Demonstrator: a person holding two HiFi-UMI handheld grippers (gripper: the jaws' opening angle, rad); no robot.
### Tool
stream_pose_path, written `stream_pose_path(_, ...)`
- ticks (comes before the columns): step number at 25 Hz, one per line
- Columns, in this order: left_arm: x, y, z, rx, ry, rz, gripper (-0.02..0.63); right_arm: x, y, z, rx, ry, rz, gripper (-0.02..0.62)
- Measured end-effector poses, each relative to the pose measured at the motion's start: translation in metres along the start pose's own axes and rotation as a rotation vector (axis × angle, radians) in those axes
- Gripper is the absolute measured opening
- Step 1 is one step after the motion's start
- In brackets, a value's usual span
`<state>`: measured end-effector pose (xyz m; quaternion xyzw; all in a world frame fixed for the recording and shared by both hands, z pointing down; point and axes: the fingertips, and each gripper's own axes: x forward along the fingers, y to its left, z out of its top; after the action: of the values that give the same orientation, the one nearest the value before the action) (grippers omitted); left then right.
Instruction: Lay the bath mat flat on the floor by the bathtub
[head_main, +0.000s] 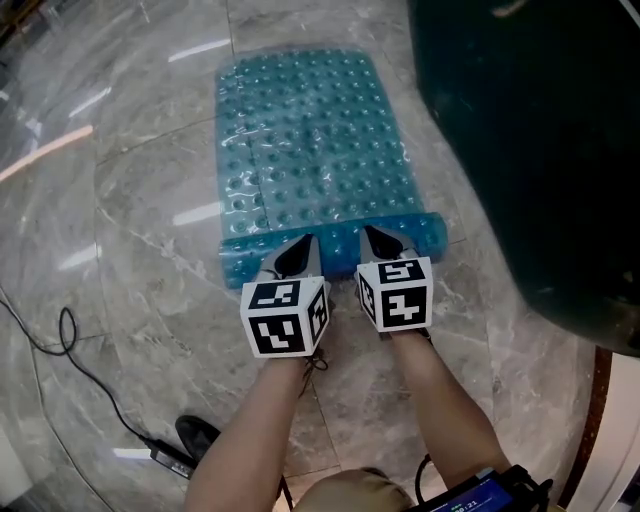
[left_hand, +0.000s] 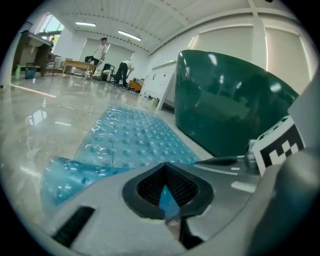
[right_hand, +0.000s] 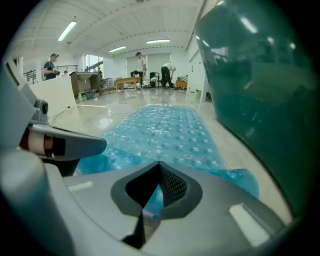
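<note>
A translucent blue bath mat (head_main: 315, 140) with raised bumps lies spread on the marble floor beside the dark green bathtub (head_main: 540, 150). Its near edge is curled up into a roll. My left gripper (head_main: 298, 252) is shut on that near edge, left of centre. My right gripper (head_main: 379, 241) is shut on the same edge just to the right. In the left gripper view a sliver of blue mat (left_hand: 135, 140) shows between the closed jaws of the left gripper (left_hand: 165, 197). The right gripper view shows the same, with the mat (right_hand: 170, 130) pinched in the right gripper (right_hand: 152, 200).
The bathtub wall (left_hand: 225, 105) (right_hand: 260, 85) runs close along the mat's right side. A black cable (head_main: 60, 340) and a dark object (head_main: 198, 435) lie on the floor at the near left. People and tables stand far across the room.
</note>
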<state>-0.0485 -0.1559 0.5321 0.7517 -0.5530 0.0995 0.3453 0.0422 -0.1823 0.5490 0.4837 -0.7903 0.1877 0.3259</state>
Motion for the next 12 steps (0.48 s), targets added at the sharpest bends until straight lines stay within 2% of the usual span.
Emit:
stream_pose_path(5, -0.007, -0.005, 0.004, -0.034, -0.005, -0.009, 0.008, -0.01, 0.005, -0.011, 0.002, -0.012, -0.001, 0.009)
stream_pose_path(9, -0.008, -0.012, 0.013, -0.048, -0.012, -0.017, 0.008, -0.022, 0.01, -0.028, -0.034, -0.009, -0.01, 0.009)
stream_pose_path(12, -0.006, -0.014, 0.008, -0.047, 0.022, -0.011, 0.008, -0.031, 0.015, -0.038, -0.049, -0.008, -0.007, 0.009)
